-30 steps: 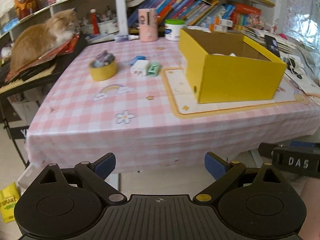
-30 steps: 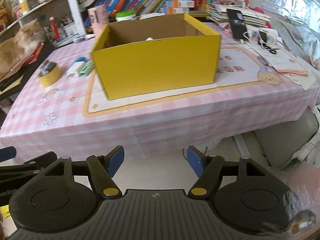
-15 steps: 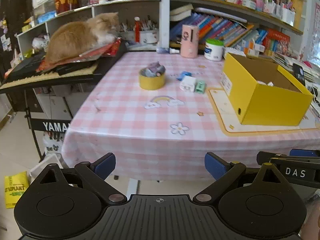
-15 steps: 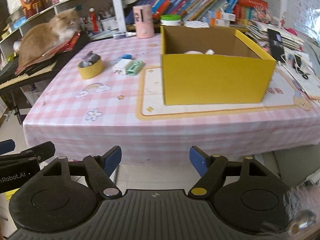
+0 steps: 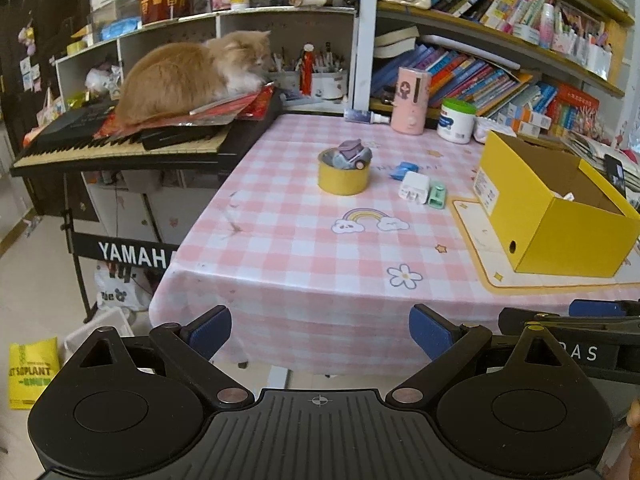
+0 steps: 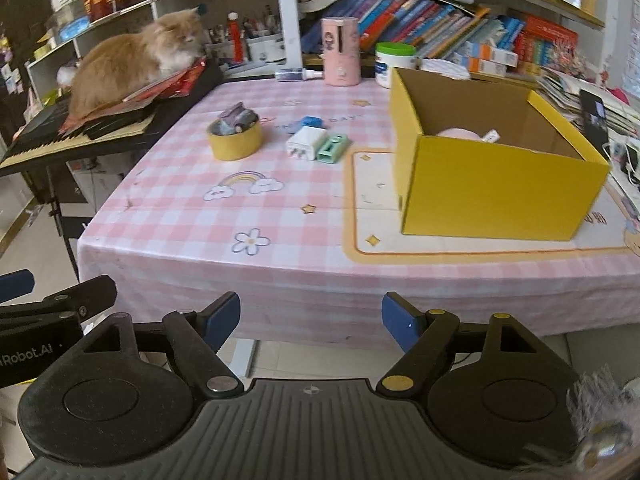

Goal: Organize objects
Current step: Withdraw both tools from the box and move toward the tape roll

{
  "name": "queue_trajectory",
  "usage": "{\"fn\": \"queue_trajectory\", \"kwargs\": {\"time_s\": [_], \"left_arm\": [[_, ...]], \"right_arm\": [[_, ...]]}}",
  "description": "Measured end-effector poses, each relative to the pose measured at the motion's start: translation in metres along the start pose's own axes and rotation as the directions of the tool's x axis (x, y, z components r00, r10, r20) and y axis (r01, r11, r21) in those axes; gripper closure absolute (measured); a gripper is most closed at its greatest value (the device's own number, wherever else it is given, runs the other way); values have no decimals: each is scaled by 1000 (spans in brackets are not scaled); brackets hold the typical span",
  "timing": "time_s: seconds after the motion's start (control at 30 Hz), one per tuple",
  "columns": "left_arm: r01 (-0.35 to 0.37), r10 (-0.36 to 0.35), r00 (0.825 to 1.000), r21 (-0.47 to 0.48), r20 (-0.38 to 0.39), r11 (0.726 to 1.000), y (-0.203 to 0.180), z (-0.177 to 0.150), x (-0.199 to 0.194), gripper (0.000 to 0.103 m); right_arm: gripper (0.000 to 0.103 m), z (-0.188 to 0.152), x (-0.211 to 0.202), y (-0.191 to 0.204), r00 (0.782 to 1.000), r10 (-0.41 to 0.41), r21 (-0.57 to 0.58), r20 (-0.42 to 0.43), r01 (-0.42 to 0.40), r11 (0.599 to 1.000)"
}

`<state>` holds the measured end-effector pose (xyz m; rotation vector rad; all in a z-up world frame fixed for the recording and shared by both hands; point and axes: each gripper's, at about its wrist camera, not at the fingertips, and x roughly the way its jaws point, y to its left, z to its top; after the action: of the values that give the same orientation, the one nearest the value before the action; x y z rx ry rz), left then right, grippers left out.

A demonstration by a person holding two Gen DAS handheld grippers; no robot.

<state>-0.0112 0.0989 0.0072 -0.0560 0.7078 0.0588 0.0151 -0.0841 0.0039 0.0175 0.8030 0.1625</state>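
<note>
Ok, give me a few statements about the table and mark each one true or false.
1. The toy car sits on the tape roll. True.
2. The yellow box is closed with a lid. False: it is open on top.
3. The white charger lies touching the green case. True.
4. The cat lies on the tablecloth. False: it lies on the keyboard.
5. The right gripper holds the charger. False: nothing is between its opening jaws.

We note that the left gripper [image 5: 320,332] is matte black plastic with a ribbed centre plate bearing a crosshair mark, two round discs, silver pivot pins and blue finger pads [image 5: 210,330]. The right gripper [image 6: 311,320] matches, but with yellow pivot pins on one linkage; its side reads "Robot.AI".
</note>
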Motion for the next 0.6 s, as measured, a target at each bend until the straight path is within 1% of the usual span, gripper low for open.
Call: {"fn": "queue_trajectory", "kwargs": {"time_s": [0.2, 0.37, 0.47, 0.6], "left_arm": [[3, -3, 1000, -11, -12, 1000, 5, 5, 14, 6], [-2, 2, 1000, 3, -31, 1000, 4, 14, 33, 6], [-6, 7, 999, 16, -41, 1000, 4, 22, 47, 6], [-12, 12, 999, 4, -51, 1000, 4, 37, 66, 6]], "right_arm": [[27, 8, 12, 8, 1000, -2, -23, -2, 2, 1000], [27, 16, 29, 12, 1000, 3, -37, -21, -4, 999], [27, 27, 41, 12, 1000, 2, -36, -18, -3, 999], [28, 41, 60, 11, 1000, 7, -42, -30, -8, 999]]}}
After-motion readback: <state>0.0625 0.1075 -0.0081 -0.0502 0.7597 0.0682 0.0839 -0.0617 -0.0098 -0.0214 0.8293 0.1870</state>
